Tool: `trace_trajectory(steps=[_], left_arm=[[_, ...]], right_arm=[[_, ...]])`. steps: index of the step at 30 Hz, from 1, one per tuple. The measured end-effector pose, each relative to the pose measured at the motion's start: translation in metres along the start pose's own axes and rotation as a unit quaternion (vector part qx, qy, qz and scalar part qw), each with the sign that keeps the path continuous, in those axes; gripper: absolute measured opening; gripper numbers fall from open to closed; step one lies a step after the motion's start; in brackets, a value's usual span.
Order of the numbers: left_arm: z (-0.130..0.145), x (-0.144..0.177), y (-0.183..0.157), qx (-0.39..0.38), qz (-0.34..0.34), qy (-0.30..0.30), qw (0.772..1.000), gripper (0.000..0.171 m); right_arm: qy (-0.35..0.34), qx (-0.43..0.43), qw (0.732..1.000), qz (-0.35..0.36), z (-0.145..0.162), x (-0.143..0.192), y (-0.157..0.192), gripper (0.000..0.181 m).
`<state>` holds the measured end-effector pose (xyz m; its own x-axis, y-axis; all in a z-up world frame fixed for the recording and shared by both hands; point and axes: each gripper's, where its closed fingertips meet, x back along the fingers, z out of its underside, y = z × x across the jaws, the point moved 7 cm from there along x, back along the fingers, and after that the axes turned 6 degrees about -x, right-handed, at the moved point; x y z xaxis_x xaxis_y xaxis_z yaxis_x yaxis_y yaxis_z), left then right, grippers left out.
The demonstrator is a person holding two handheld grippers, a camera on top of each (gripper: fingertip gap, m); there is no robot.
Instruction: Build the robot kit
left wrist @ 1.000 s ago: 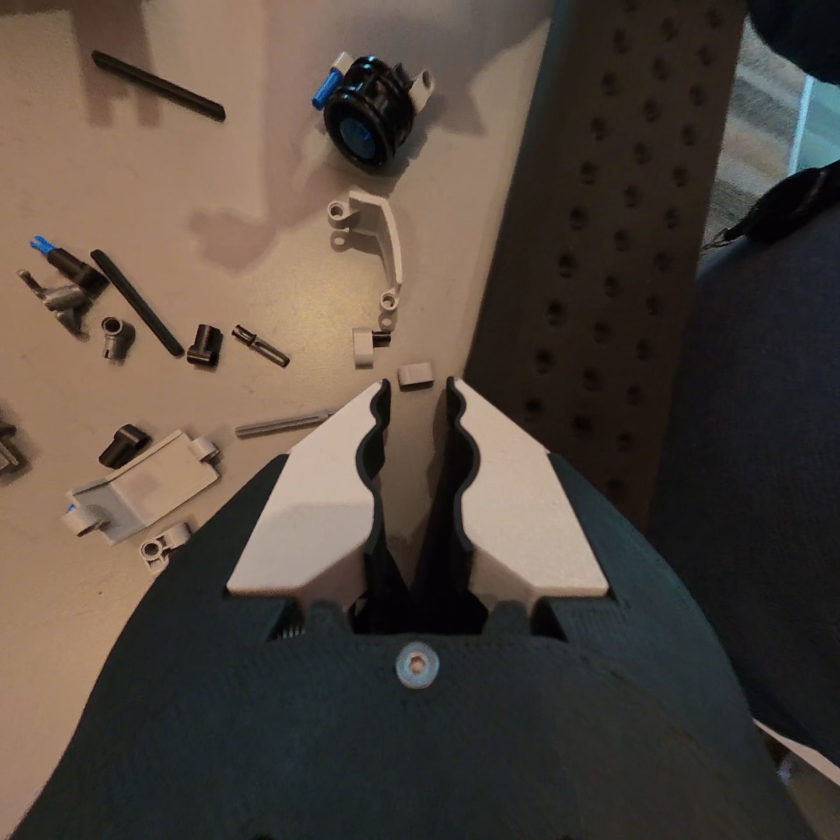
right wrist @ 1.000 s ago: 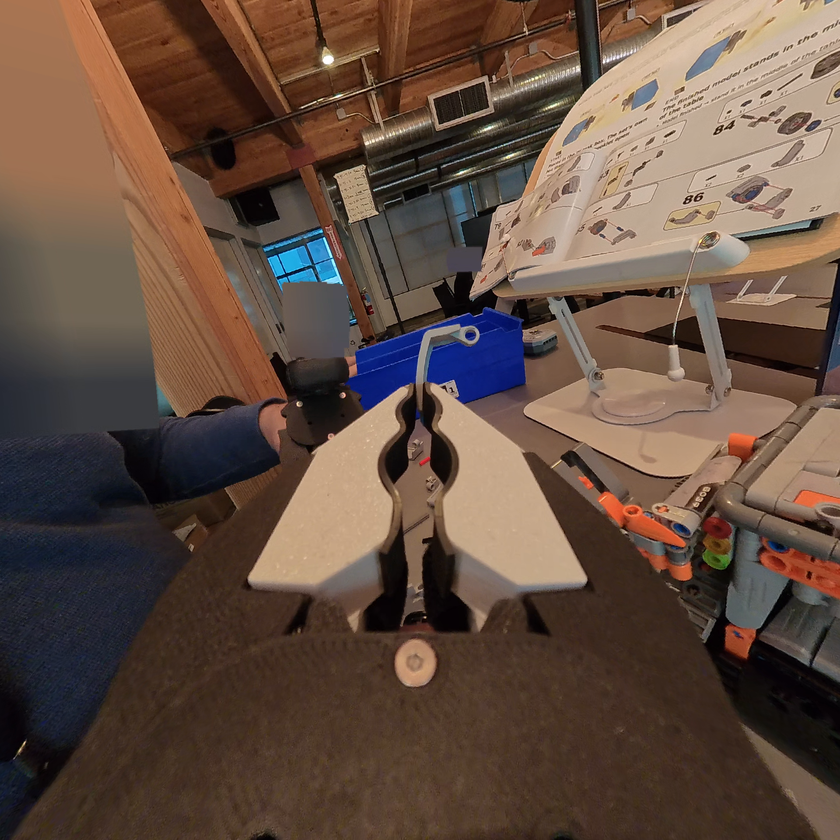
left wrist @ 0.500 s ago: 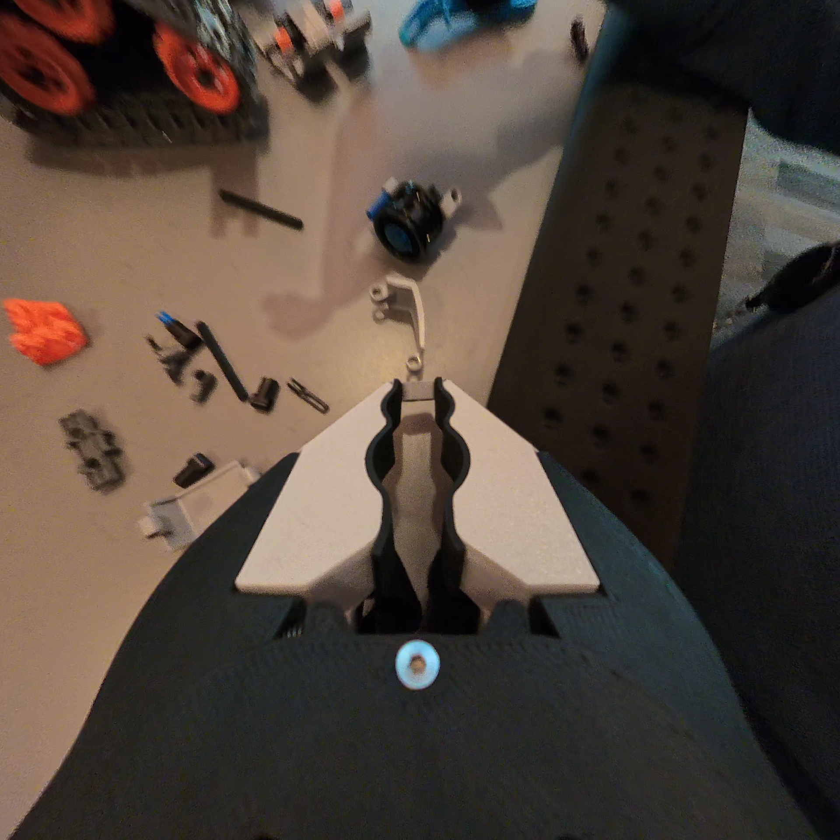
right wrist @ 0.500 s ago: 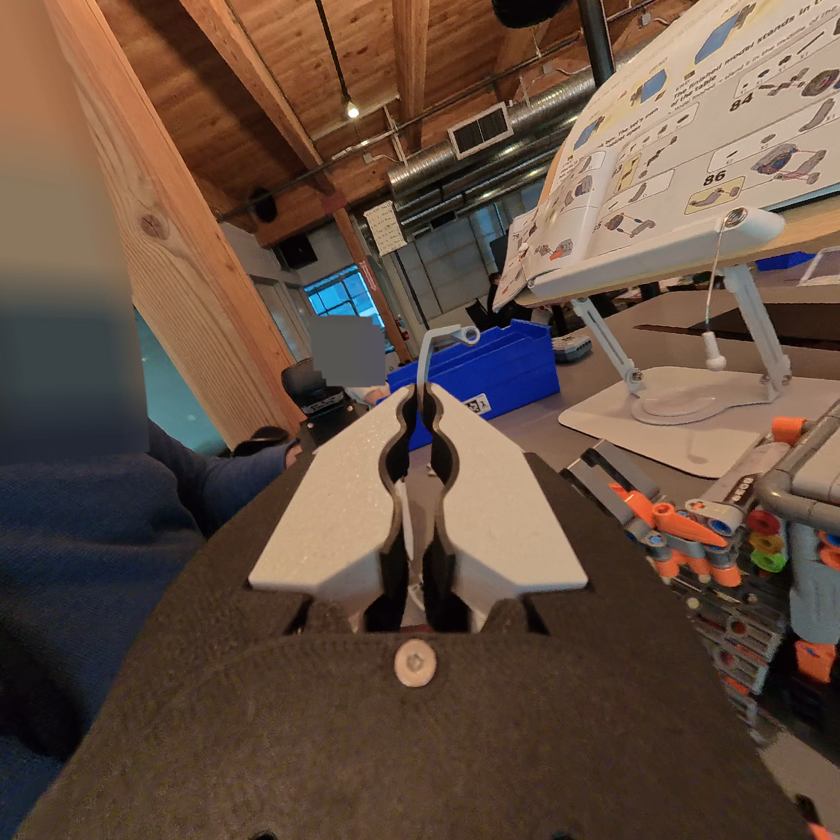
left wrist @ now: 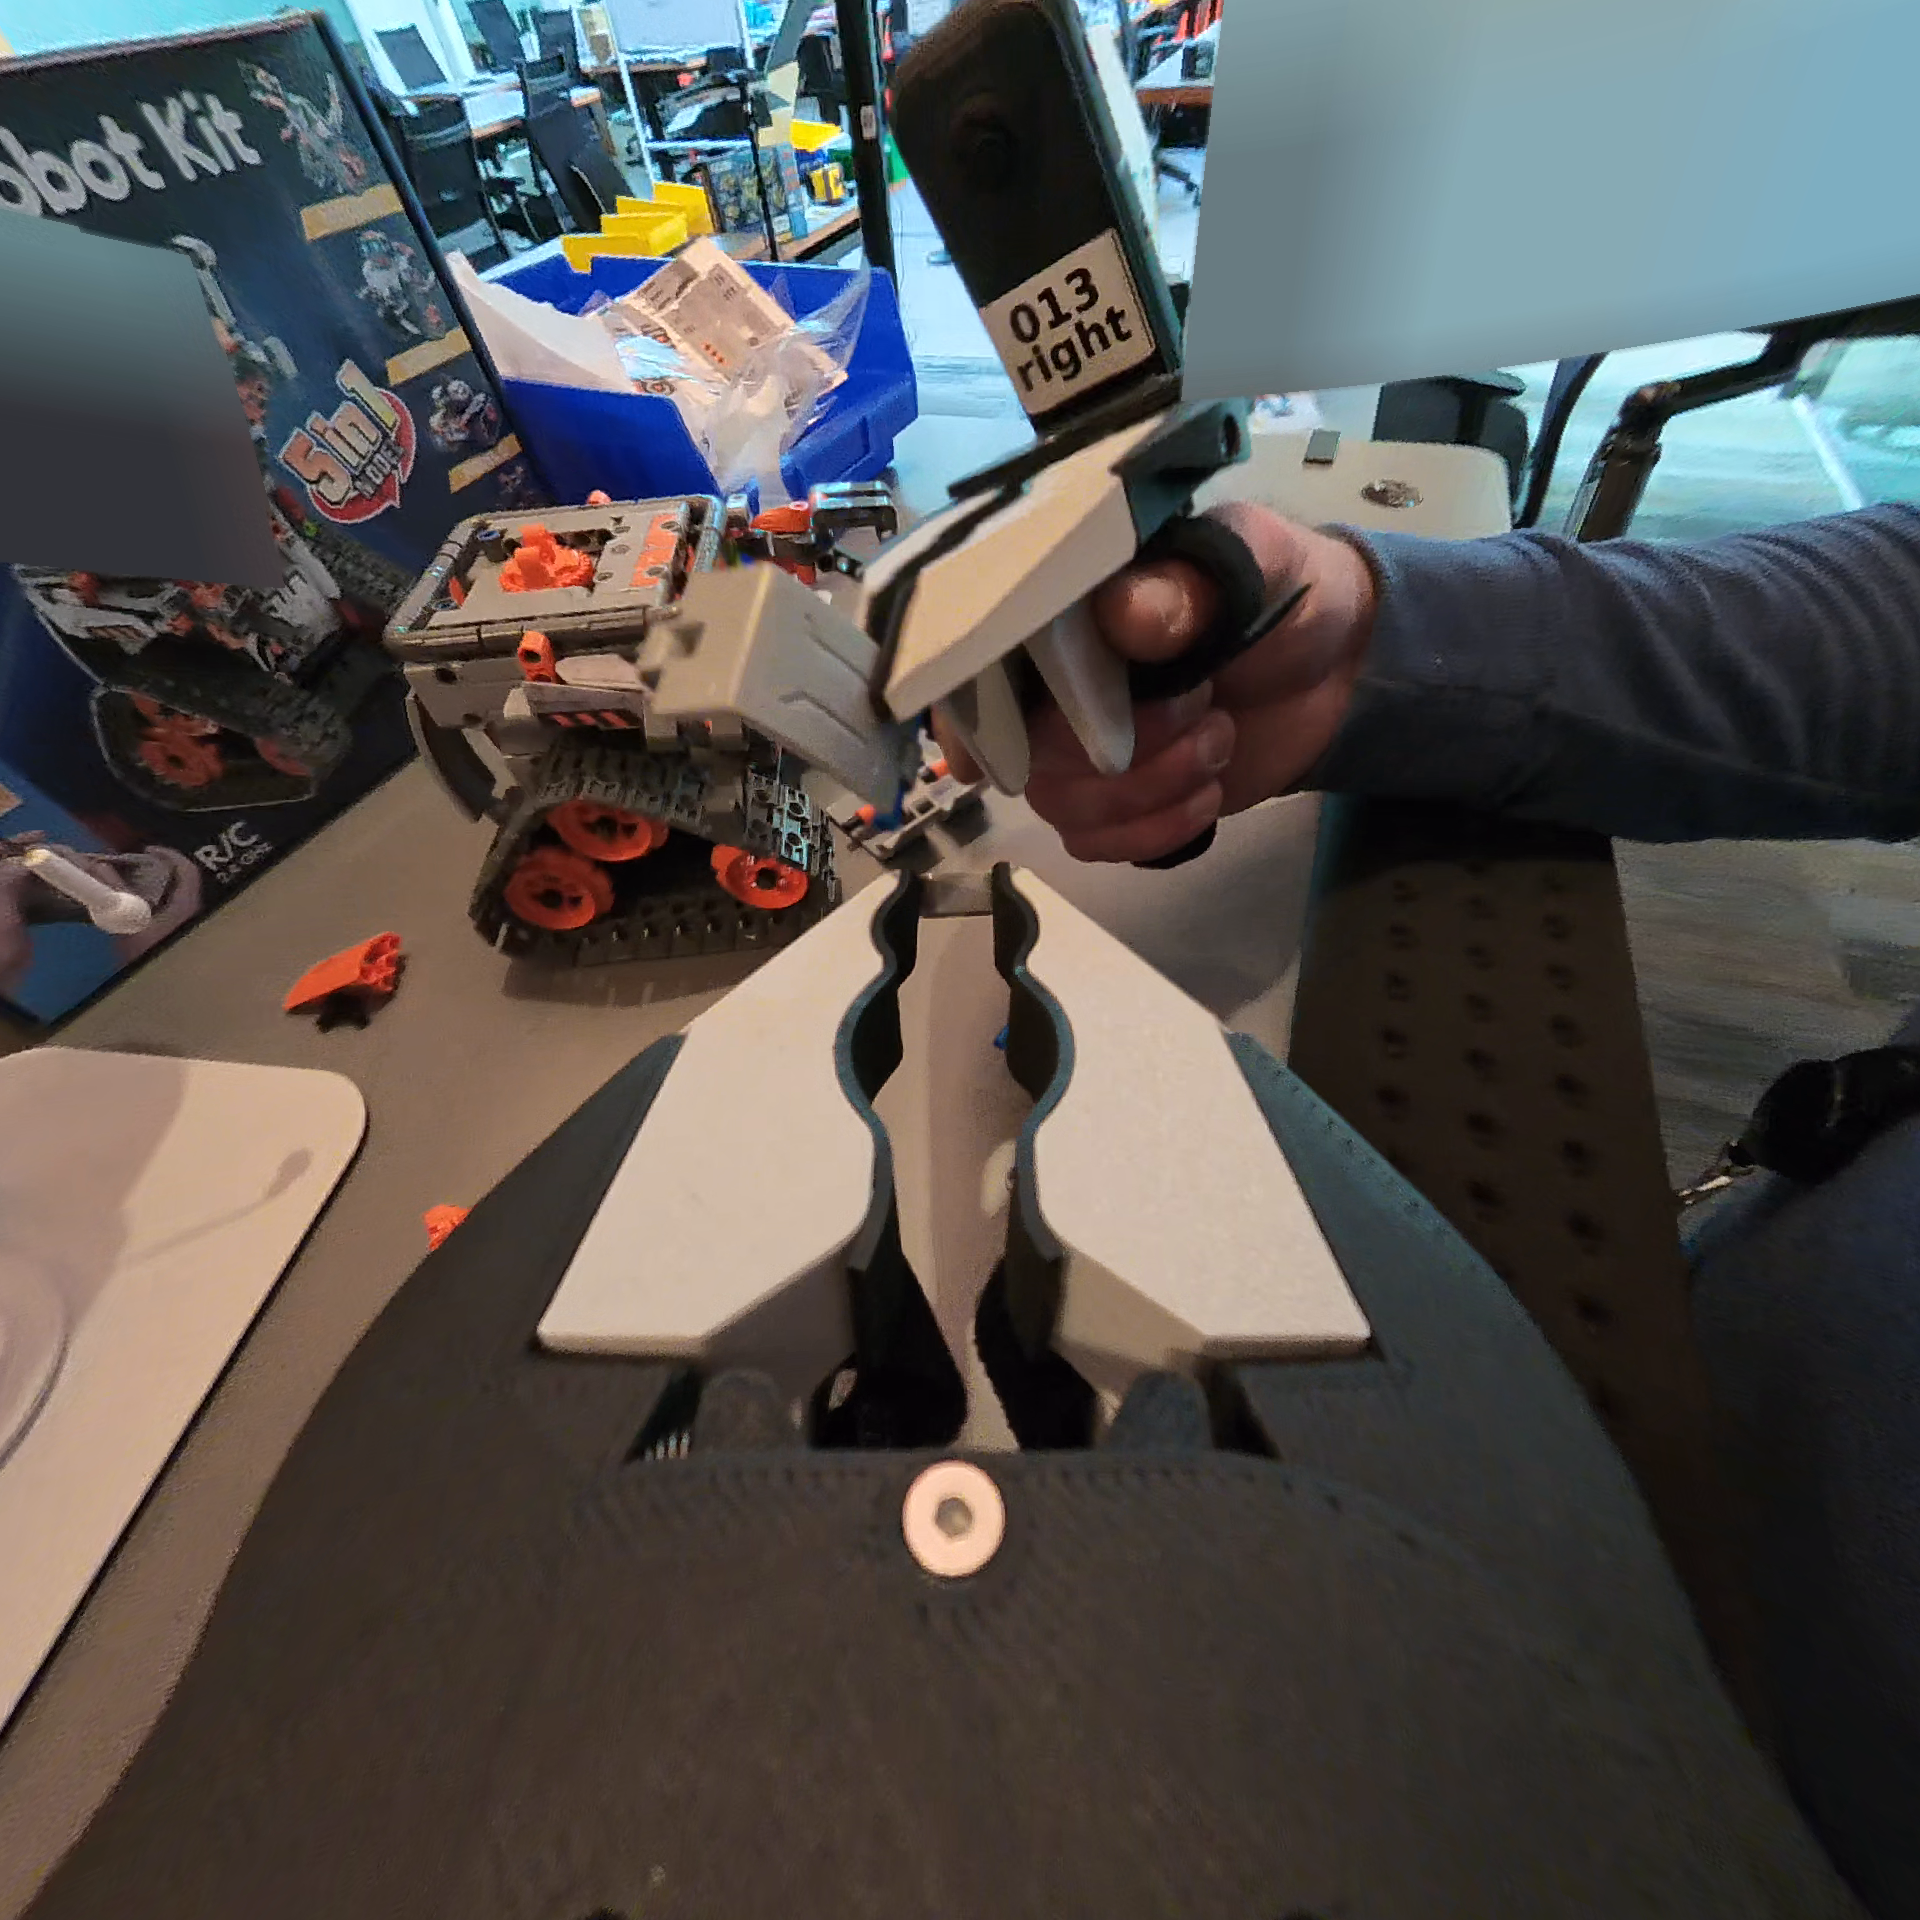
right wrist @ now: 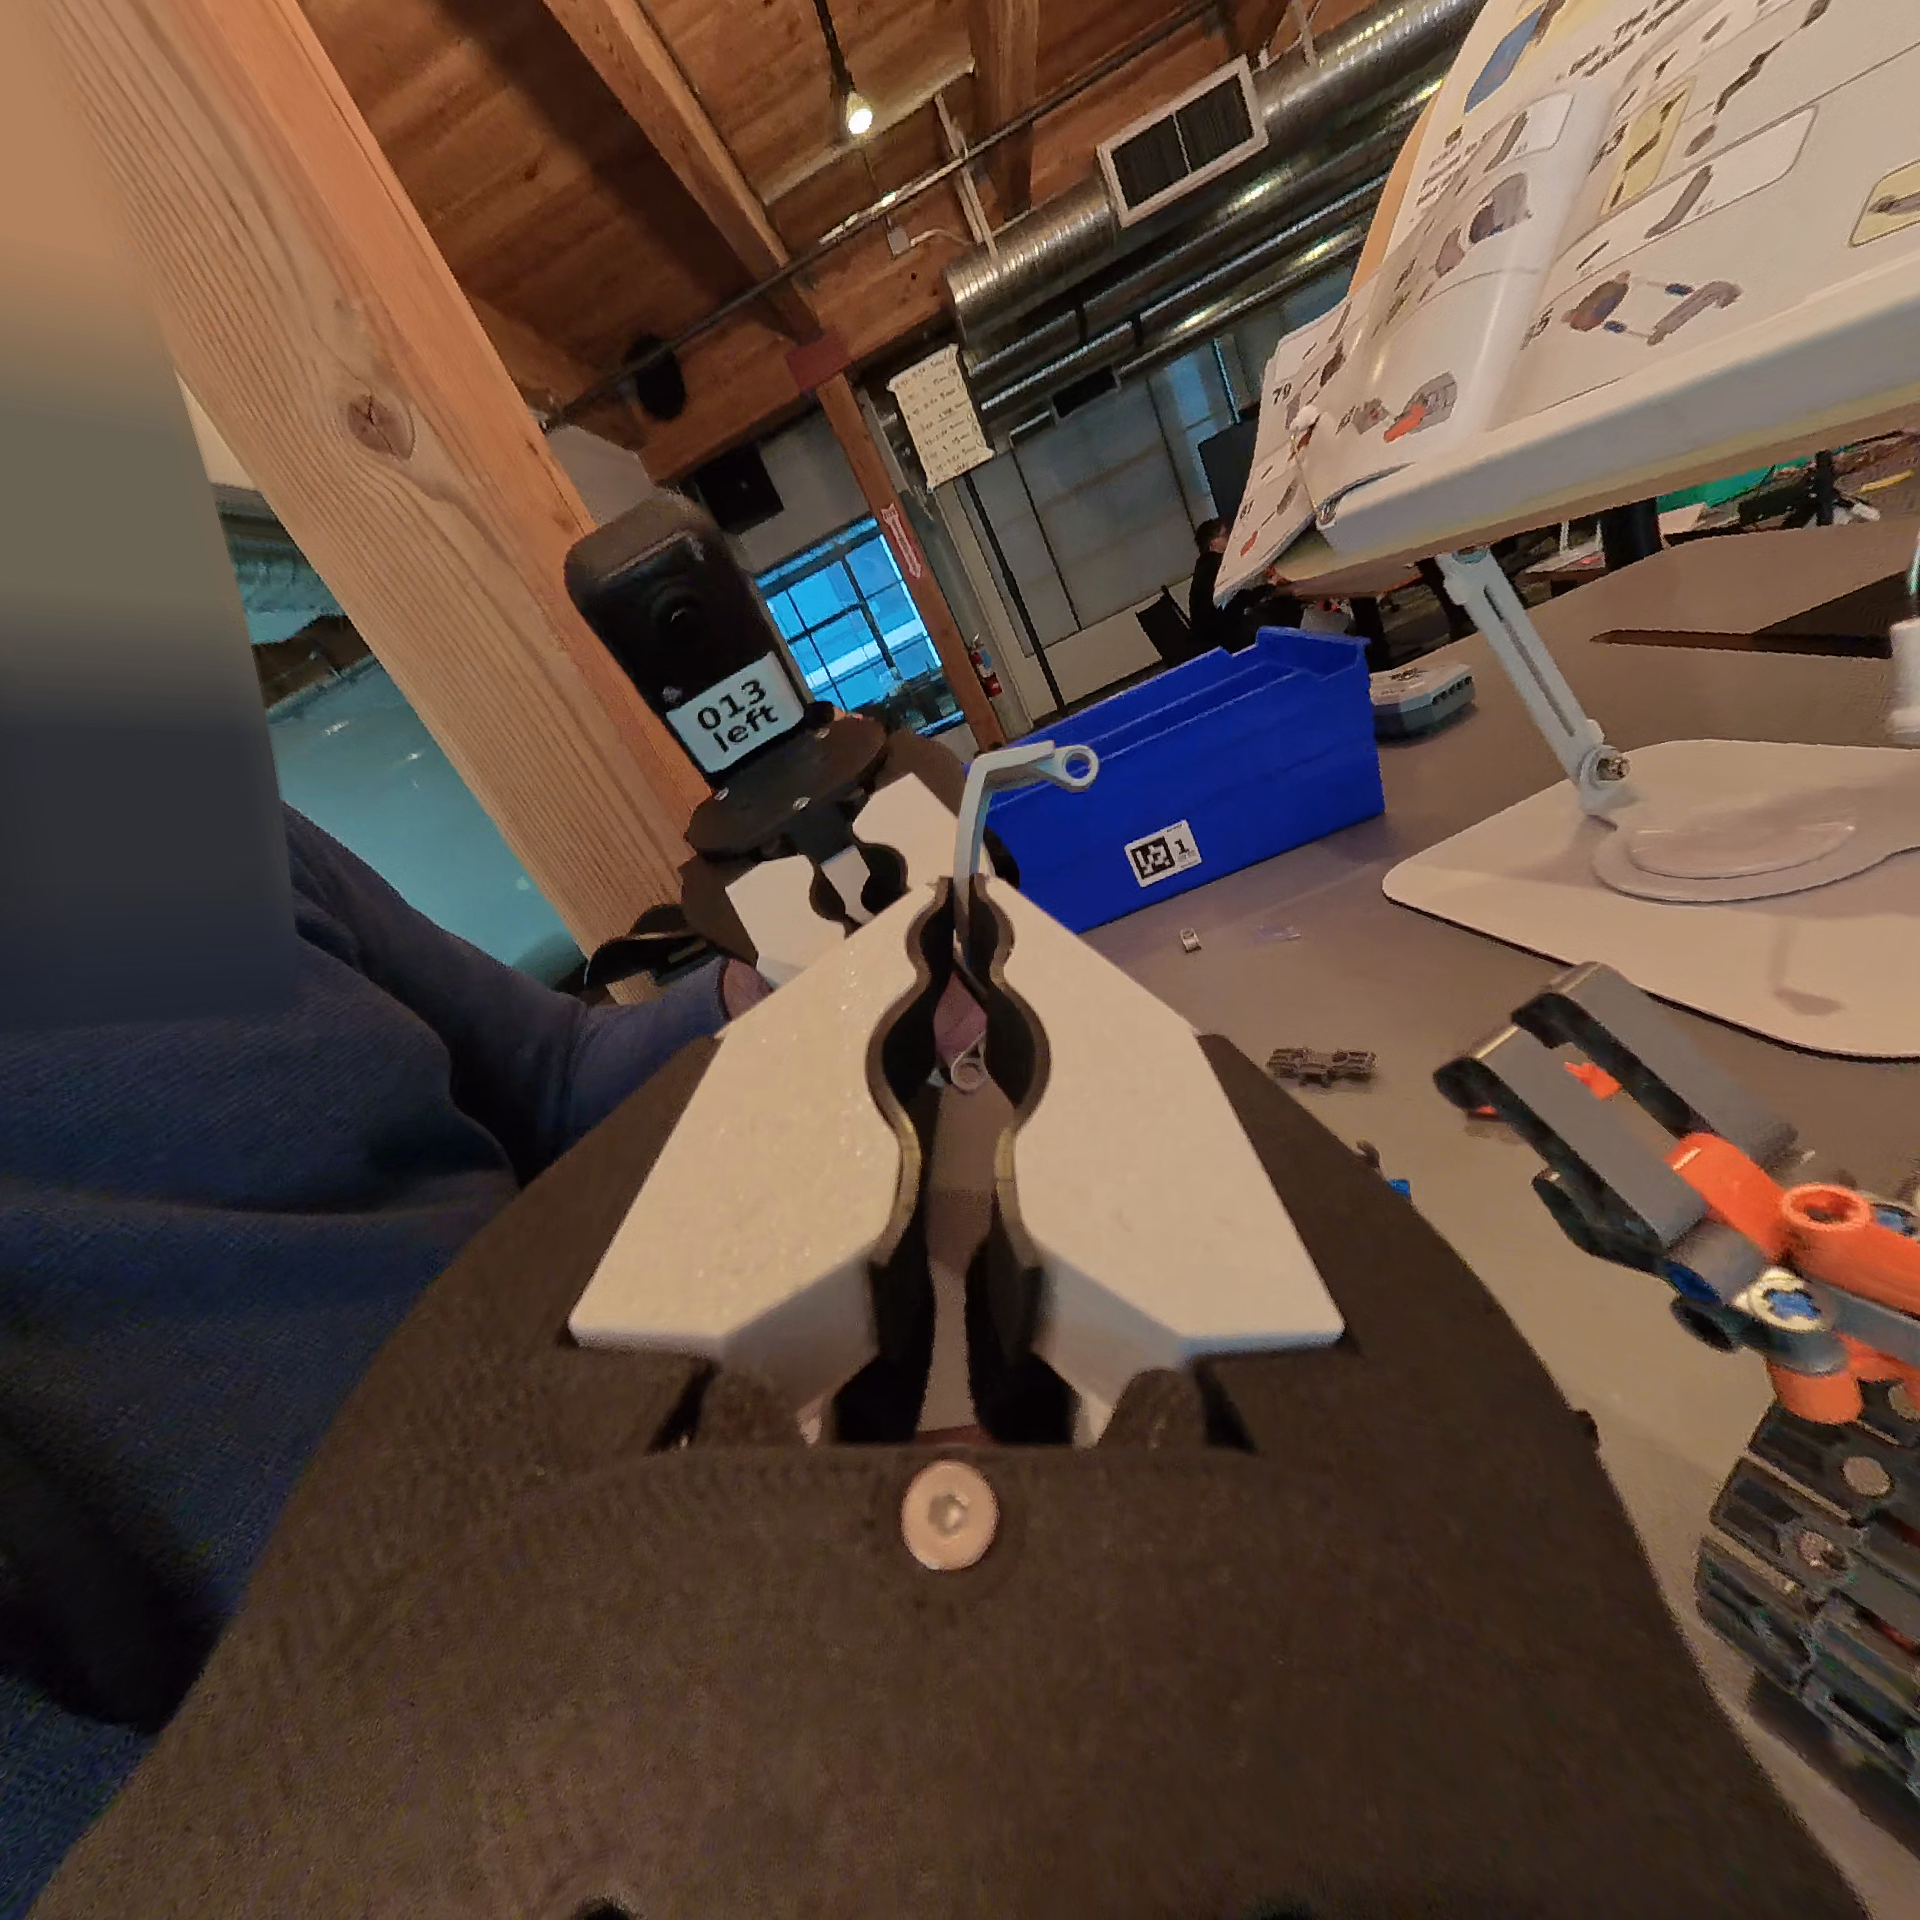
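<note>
Grey table [left wrist: 436, 1049] under everything, w/ a dark perforated strip [left wrist: 1475, 1039] along its near edge on my right side. Big dark-blue kit box [left wrist: 208, 436] stands at the far left in the left wrist view. Instruction booklet [right wrist: 1621, 208] lies open on a white stand [right wrist: 1683, 852], top right in the right wrist view. Blue bin [right wrist: 1195, 769] w/ a square tag sits behind the R tips; another blue bin [left wrist: 831, 364] stuffed w/ plastic bags is behind the model in the left view.

Tracked model [left wrist: 623, 727], grey and black w/ orange wheels, sits mid-table, just beyond my L tips.

My right gripper [right wrist: 961, 894] is nearly closed, pinching a thin light-grey curved arm piece [right wrist: 997, 790] that sticks up past the tips and ends in a small ring. In the left view that same tool shows farther off, in my right hand [left wrist: 1195, 707], sleeve dark blue, tips down close by the model's rear.

My left gripper [left wrist: 951, 894] is partway closed, a narrow gap between the jaws, clamping a small grey block [left wrist: 954, 896] right at the tips.

Small bits: orange part [left wrist: 348, 971] loose on the table left of the model, a dark link piece [right wrist: 1320, 1062] near the R tool.
</note>
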<state>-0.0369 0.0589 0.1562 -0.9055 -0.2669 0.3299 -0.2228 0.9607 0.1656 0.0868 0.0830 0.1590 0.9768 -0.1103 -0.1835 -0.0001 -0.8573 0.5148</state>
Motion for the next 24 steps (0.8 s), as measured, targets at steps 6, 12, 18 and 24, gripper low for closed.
trace_trajectory(steps=[6, 12, 18, 24], left_arm=[[-0.002, 0.005, 0.009, 0.042, 0.016, -0.044, 0.998, 0.011], [0.003, 0.012, 0.013, 0.062, 0.025, -0.075, 0.995, 0.011], [0.007, 0.014, 0.016, 0.095, 0.048, -0.110, 0.988, 0.011], [0.022, 0.005, 0.015, 0.054, 0.025, -0.039, 0.997, 0.011]], right_arm=[[0.019, 0.017, 1.000, 0.016, 0.002, 0.001, -0.002, 0.000], [0.037, 0.030, 0.999, 0.025, 0.004, -0.002, -0.003, 0.000], [0.040, 0.030, 0.999, 0.021, 0.004, -0.006, -0.005, 0.000], [0.047, 0.035, 0.997, 0.045, 0.005, -0.003, -0.009, 0.000]])
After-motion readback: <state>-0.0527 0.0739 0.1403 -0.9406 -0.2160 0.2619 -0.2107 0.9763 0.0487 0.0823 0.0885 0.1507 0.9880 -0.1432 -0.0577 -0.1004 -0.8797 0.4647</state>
